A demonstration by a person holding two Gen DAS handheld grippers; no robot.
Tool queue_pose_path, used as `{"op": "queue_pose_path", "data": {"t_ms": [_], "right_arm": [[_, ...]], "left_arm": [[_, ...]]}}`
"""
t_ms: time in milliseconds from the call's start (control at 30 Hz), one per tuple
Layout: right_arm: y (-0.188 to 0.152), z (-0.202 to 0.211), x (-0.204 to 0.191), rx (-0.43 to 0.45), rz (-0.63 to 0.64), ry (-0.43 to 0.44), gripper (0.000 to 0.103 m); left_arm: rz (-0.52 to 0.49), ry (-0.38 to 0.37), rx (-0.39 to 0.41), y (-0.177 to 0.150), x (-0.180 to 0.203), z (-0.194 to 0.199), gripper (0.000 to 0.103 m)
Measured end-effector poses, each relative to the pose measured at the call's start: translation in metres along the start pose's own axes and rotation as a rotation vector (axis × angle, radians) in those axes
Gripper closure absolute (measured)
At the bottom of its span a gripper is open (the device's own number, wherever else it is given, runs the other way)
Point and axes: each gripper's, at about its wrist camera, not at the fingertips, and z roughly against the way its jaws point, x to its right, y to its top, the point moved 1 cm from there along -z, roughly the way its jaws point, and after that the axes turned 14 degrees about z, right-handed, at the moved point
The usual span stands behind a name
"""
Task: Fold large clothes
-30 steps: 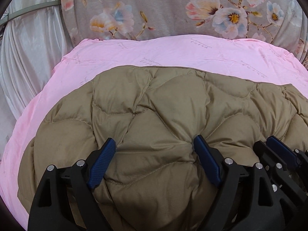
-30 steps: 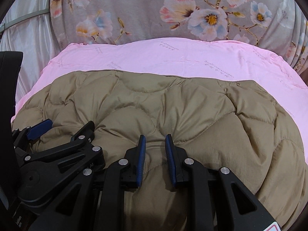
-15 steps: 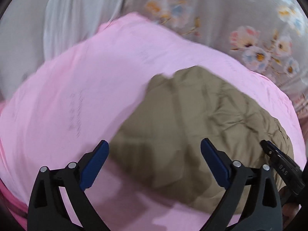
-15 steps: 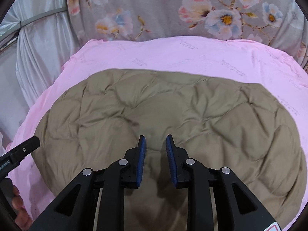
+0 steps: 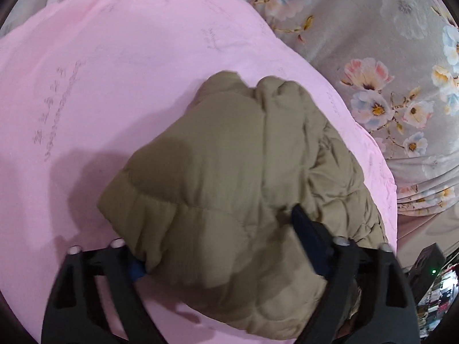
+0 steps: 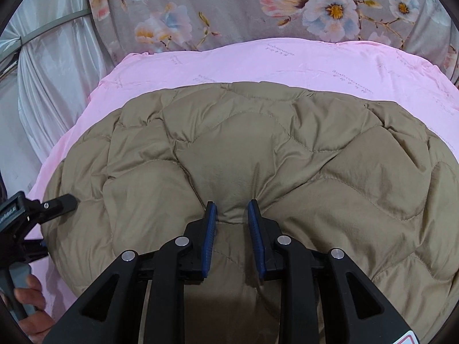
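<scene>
A tan quilted down jacket (image 6: 272,154) lies folded on a pink sheet (image 6: 287,63). My right gripper (image 6: 231,218) is nearly shut and pinches a fold of the jacket at its near edge. My left gripper (image 5: 218,246) is wide open at the jacket's left end (image 5: 229,172), with the puffy edge bulging between its fingers; the left finger's pad (image 5: 136,269) is mostly hidden under the fabric. The left gripper also shows in the right wrist view (image 6: 57,203), at the jacket's left edge, with the hand holding it.
A grey floral bedspread (image 6: 258,8) lies behind the pink sheet. A pale silky curtain (image 6: 43,71) hangs at the left. In the left wrist view, dark furniture with a green light (image 5: 430,269) stands at the lower right.
My left gripper left the jacket's near edge, swung out to the left and came in on the jacket's left end. My right gripper stayed pinched on the near edge.
</scene>
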Motion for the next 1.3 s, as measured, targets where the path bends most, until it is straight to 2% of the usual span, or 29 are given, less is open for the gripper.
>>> {"op": "queue_pose_path", "data": {"t_ms": [67, 100, 200, 367, 433, 500, 600, 667, 767, 800, 900, 1033, 1133, 1200, 1300], "right_arm": [[0.001, -0.001, 0.001, -0.007, -0.009, 0.004, 0.078], [0.002, -0.001, 0.000, -0.010, -0.018, 0.009, 0.077], [0.006, -0.001, 0.000, -0.026, -0.045, 0.035, 0.077], [0.014, -0.001, -0.017, -0.056, -0.084, 0.191, 0.077], [0.018, -0.007, -0.032, -0.078, -0.038, 0.214, 0.077], [0.021, -0.003, -0.039, -0.108, 0.006, 0.183, 0.078], [0.017, 0.030, -0.022, -0.106, -0.041, 0.249, 0.081], [0.006, 0.058, -0.014, -0.108, -0.011, 0.267, 0.084], [-0.020, 0.074, -0.014, -0.162, 0.024, 0.297, 0.086], [-0.027, 0.071, -0.015, -0.183, 0.019, 0.315, 0.089], [-0.037, 0.048, -0.025, -0.205, -0.003, 0.348, 0.090], [-0.042, 0.024, -0.021, -0.131, -0.103, 0.511, 0.093], [-0.051, 0.041, 0.005, -0.086, -0.210, 0.588, 0.093], [-0.063, 0.074, 0.029, -0.029, -0.227, 0.571, 0.093], [-0.084, 0.123, 0.073, 0.020, -0.259, 0.431, 0.092]], "left_arm": [[-0.048, -0.028, 0.034, 0.003, 0.015, 0.020, 0.073], [-0.064, -0.062, 0.039, 0.004, 0.023, 0.029, 0.081], [-0.149, -0.168, 0.080, 0.007, 0.055, 0.072, 0.088], [-0.311, -0.247, 0.177, -0.002, 0.109, 0.127, 0.090], [-0.373, -0.264, 0.211, -0.010, 0.126, 0.136, 0.090], [-0.414, -0.232, 0.216, -0.017, 0.140, 0.132, 0.090], [-0.452, -0.212, 0.229, -0.020, 0.147, 0.132, 0.090], [-0.474, -0.212, 0.234, -0.021, 0.147, 0.136, 0.090], [-0.508, -0.215, 0.229, -0.027, 0.155, 0.139, 0.090], [-0.519, -0.226, 0.224, -0.031, 0.159, 0.139, 0.090], [-0.569, -0.253, 0.195, -0.053, 0.178, 0.136, 0.090], [-0.682, -0.256, 0.152, -0.098, 0.210, 0.124, 0.091], [-0.742, -0.279, 0.104, -0.125, 0.226, 0.115, 0.091], [-0.771, -0.283, 0.081, -0.140, 0.235, 0.110, 0.091], [-0.809, -0.279, 0.043, -0.162, 0.241, 0.097, 0.091]]}}
